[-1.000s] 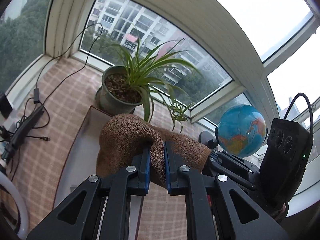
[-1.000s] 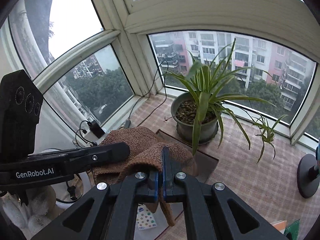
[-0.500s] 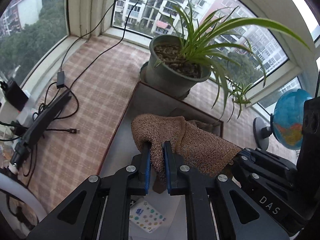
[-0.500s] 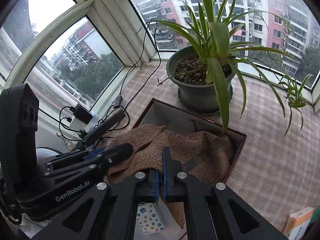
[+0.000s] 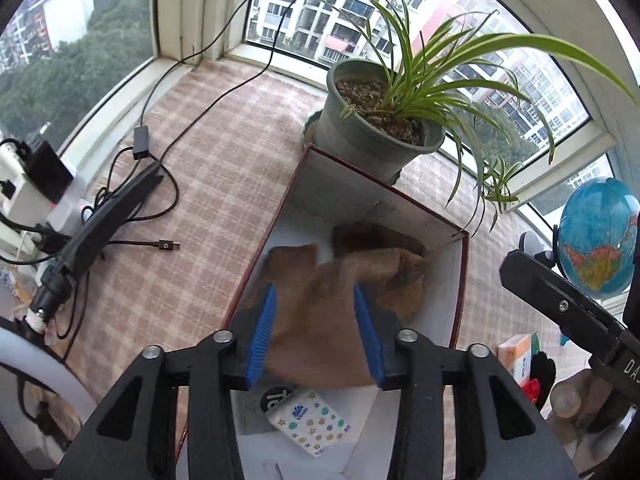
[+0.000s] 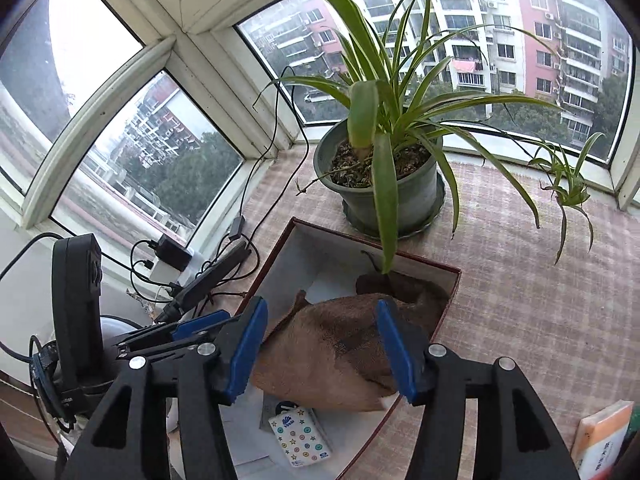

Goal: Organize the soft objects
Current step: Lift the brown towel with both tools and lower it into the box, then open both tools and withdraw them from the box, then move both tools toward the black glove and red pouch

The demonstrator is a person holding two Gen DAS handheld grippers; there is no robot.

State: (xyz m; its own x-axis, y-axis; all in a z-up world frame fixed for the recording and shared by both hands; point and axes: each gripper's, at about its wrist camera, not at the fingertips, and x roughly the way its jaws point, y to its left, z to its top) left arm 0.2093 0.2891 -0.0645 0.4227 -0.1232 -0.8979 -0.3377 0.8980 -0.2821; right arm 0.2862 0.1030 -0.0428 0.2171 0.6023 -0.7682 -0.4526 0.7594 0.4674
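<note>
A brown towel (image 5: 360,268) (image 6: 340,328) lies crumpled in a white box with a dark red rim (image 5: 464,280) (image 6: 448,300). A darker brown cloth (image 5: 372,236) (image 6: 400,284) lies under it in the far corner. My left gripper (image 5: 314,320) points down over the towel. Its jaws are opening, and the towel lies between the blue pads, loose from them. My right gripper (image 6: 320,344) hangs over the same towel. Its jaws are opening too, with the pads clear of the cloth. The left gripper (image 6: 192,328) shows at the left of the right wrist view.
A star-patterned tissue packet (image 5: 312,424) (image 6: 300,436) lies in the box's near end. A potted spider plant (image 5: 376,136) (image 6: 384,188) stands behind the box, its leaves hanging over it. Cables and a power strip (image 5: 100,216) lie left, a globe (image 5: 600,236) right, an orange packet (image 6: 600,436) near right.
Both grippers were shut on the towel and came down with it into the box. Now both pairs of jaws stand apart and the towel rests in the box.
</note>
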